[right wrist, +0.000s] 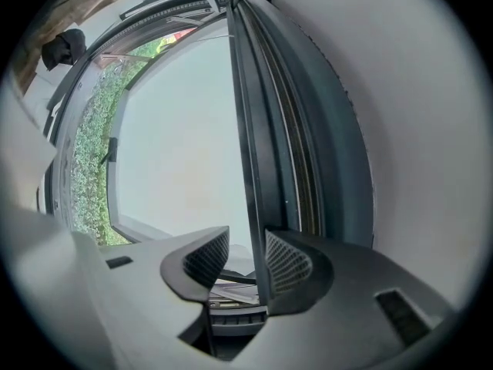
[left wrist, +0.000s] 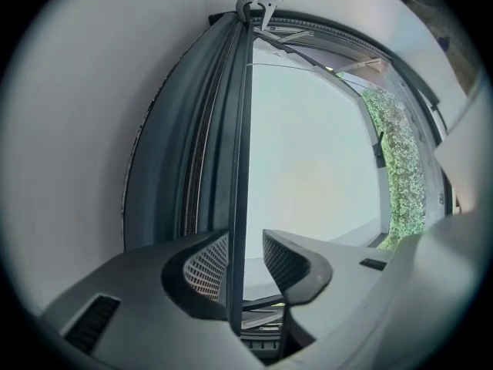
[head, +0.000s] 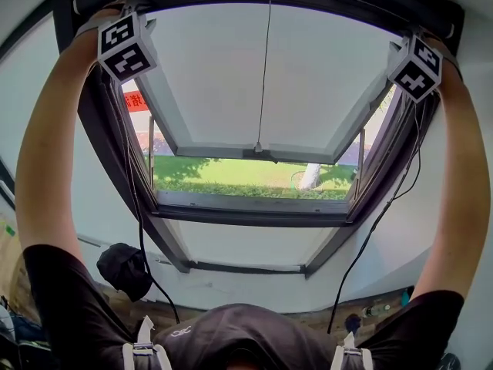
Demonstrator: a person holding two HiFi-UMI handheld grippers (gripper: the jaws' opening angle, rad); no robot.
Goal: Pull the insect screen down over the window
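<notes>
Tongs, left and right: both part-open and straddling the insect screen's dark pull bar. One pad of each touches the bar, with a gap at the other pad, so neither has a grip yet. Bar location: top of the window frame, one pair of tongs near each end; the screen is undrawn and the opening uncovered. Handling: clamp both pairs fully before pulling. Draw both ends down together, probably keeping the bar level so it does not bind in the frame.

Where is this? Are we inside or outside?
Probably inside a room, right up close to a big window. A white wall goes around its dark frame. Its pane is tilted open, and below it you can see green grass outside.
</notes>
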